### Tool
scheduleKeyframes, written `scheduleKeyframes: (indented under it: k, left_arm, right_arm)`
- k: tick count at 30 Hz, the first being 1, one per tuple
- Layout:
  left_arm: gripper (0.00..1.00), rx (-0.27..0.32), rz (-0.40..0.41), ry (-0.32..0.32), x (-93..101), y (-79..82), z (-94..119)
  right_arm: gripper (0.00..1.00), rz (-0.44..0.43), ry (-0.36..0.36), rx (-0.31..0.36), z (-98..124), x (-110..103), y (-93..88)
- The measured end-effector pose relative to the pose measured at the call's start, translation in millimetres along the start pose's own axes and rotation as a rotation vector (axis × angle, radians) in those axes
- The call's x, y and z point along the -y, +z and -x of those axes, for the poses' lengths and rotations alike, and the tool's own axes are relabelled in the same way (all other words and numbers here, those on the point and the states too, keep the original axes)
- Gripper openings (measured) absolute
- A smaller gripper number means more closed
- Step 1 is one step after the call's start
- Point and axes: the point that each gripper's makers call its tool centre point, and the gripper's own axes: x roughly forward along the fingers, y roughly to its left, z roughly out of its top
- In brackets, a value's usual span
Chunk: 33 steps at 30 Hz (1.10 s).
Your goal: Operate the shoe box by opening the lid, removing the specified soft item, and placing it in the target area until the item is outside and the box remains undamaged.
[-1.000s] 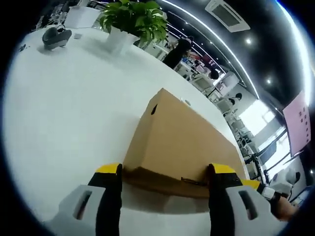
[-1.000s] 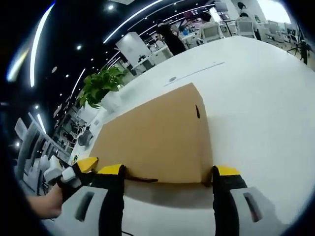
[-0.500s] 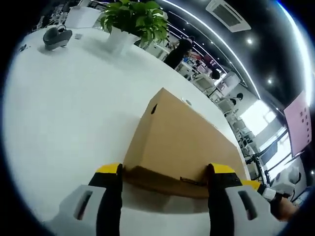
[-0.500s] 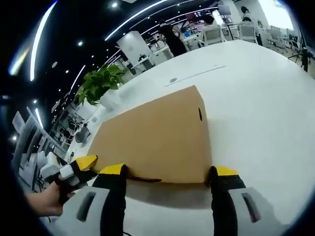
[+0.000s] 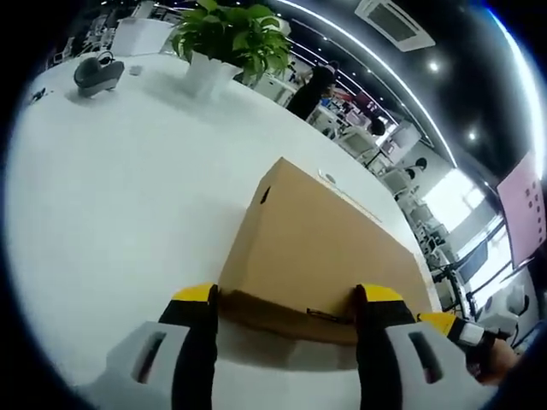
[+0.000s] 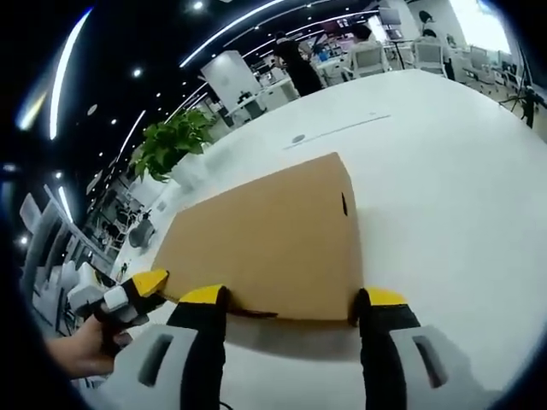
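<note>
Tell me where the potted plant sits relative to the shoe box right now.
The potted plant stands at the table's far edge, beyond the closed shoe box: upper left in the left gripper view, with a grey device to its left.

The shoe box [image 5: 329, 248] interior is concealed by the closed lid; its near edge is partly covered by the left tool [image 5: 285, 301] in the left gripper view

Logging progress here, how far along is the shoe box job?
Barely started. The shoe box sits closed on the white table, nothing taken out. Both open tongs, left and right, are at its near lid edge. Still left: lifting the lid, removing the soft item, placing it.
</note>
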Motion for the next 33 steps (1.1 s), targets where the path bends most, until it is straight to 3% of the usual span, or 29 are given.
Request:
scheduleKeyframes:
  k: [16,33]
  left_arm:
    - [0.61,0.004,0.017,0.014,6.3,8.8,8.0]
    - [0.60,0.059,-0.008,0.037,26.9,30.4,28.1]
  right_arm:
    - [0.55,-0.040,-0.009,0.020,10.8,-2.5,13.5]
    - [0.55,-0.058,-0.060,0.042,26.6,-12.7,36.9]
